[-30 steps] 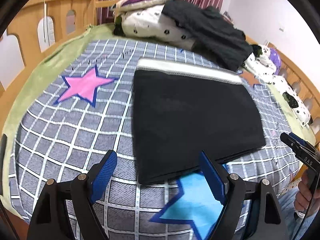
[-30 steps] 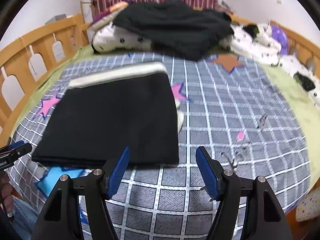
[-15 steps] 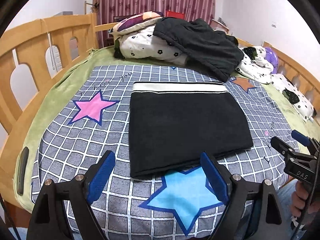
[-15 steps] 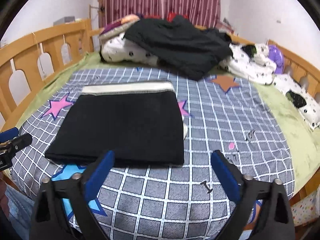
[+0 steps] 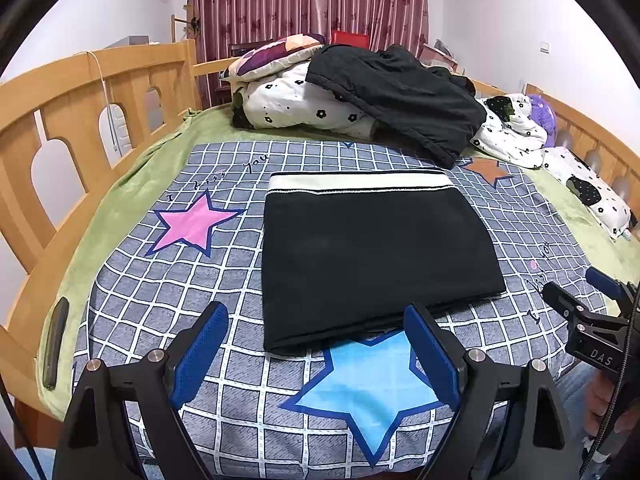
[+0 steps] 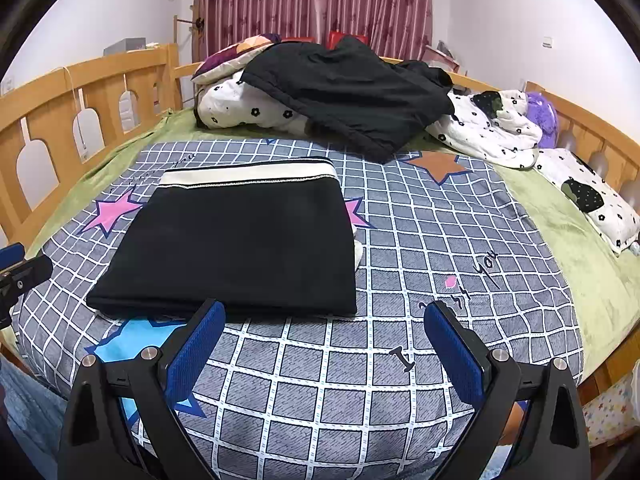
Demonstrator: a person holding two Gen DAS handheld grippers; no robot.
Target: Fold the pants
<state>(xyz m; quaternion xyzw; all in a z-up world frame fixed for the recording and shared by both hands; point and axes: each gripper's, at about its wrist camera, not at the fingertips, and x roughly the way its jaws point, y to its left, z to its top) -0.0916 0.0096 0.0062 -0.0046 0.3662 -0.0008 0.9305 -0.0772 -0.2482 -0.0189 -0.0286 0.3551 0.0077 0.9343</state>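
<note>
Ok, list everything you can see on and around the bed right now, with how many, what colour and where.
folded pants: one, black with a cream waistband, flat in the middle of the blanket
blanket: one, grey check with pink, blue and brown stars, spread over the bed
green sheet: one, under the blanket, showing along the sides
black clothing: one heap, at the far end on top of the bedding
bedding: white with black flowers, piled at the far end and along the right rail
bed frame: one, light wood, railing around the bed
curtain: dark red, behind the bed
left gripper: one, black with blue fingers, open, nearest the pants' near edge
right gripper: one, same colours, open, holding nothing
</note>
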